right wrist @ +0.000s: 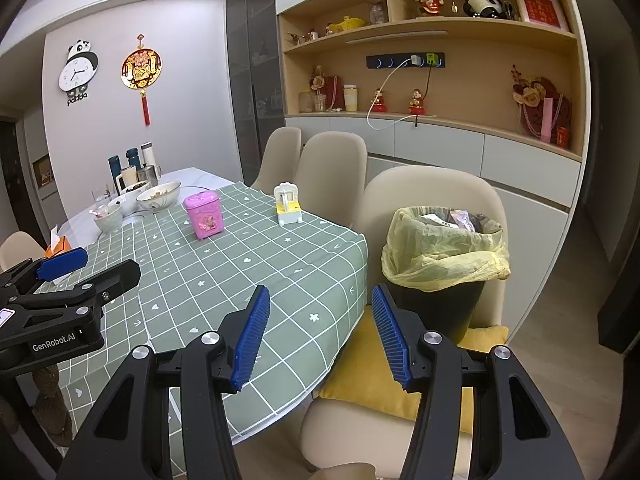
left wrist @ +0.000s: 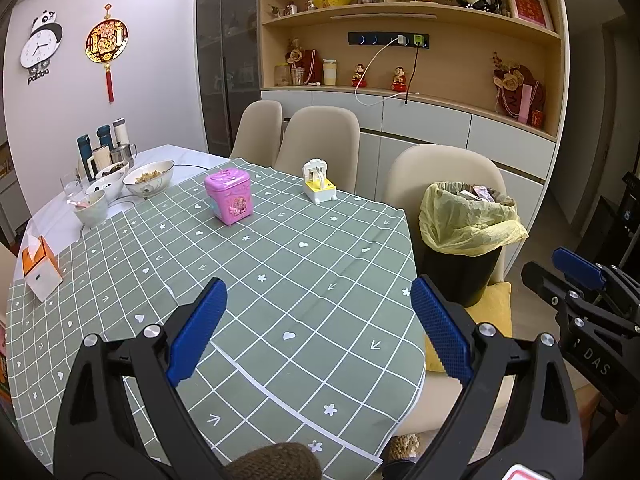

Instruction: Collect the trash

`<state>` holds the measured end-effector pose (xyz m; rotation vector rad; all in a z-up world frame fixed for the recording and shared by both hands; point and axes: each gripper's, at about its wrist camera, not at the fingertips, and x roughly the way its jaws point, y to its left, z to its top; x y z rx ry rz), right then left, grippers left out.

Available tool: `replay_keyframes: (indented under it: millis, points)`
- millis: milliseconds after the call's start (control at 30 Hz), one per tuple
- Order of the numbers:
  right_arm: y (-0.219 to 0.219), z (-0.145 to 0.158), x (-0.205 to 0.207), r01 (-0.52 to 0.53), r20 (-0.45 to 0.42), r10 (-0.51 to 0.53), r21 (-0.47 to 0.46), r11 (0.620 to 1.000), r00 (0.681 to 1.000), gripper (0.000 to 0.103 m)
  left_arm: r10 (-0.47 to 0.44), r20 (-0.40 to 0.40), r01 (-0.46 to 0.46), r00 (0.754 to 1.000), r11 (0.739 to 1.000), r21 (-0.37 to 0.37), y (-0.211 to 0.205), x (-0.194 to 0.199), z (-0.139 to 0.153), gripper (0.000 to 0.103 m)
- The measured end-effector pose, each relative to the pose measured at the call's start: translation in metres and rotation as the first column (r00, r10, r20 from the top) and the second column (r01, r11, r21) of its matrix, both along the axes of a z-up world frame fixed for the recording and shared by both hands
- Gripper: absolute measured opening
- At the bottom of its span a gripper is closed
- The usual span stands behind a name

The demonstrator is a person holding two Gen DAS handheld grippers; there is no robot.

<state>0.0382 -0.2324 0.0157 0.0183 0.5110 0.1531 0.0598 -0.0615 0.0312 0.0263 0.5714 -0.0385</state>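
**2 open claws over the table edge, trash bin on the chair**

2 grippers hang above the near side of the table, both spread wide with nothing between the blue pads. The left gripper (left wrist: 318, 328) sits over the green checked tablecloth (left wrist: 280, 264); the right gripper (right wrist: 318, 334) straddles the table's rounded edge, its left pad over cloth and its right pad over the yellow cushion (right wrist: 360, 384).

The black trash bin (right wrist: 436, 304), lined with a yellow bag (right wrist: 440, 256), stands on that cushion on the nearest beige chair (right wrist: 424, 192), just beside the table edge. Wrappers show in its mouth, too small to identify.

The cloth's middle and near stretch lie bare. Farther back stand a pink tin (left wrist: 230, 198) and a yellow-and-white toy (left wrist: 319, 182), well apart. Bowls (left wrist: 150, 178), bottles and cups crowd the far left corner on bare white tabletop; an orange tissue box (left wrist: 40, 268) sits at the left edge.

Bowl contents are hard to make out. A brown knitted sleeve (left wrist: 276, 460) is cut off at the bottom of the left view.
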Motion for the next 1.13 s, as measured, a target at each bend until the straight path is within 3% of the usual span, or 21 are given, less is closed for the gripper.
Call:
replay_keyframes:
  millis: [867, 967, 1067, 1133]
  points:
    - [-0.003, -0.002, -0.005, 0.018, 0.007, -0.018, 0.005, 1.0, 1.0, 0.05, 0.013, 0.002, -0.013, 1.0, 1.0, -0.003, 0.001, -0.002, -0.003, 0.089]
    - [-0.002, -0.006, 0.005, 0.008, -0.005, -0.008, 0.003, 1.0, 1.0, 0.05, 0.019, -0.03, -0.019, 0.999, 1.0, -0.015, 0.005, 0.008, -0.01, 0.089]
    - [0.014, -0.012, 0.031, -0.053, -0.028, 0.053, -0.035, 0.998, 0.998, 0.05, 0.121, -0.108, -0.124, 0.987, 0.992, -0.025, 0.04, 0.032, -0.029, 0.089]
    - [0.046, -0.026, 0.063, -0.183, -0.101, 0.174, -0.094, 0.979, 0.98, 0.05, 0.278, -0.153, -0.292, 0.948, 0.954, -0.073, 0.089, 0.047, -0.044, 0.089]
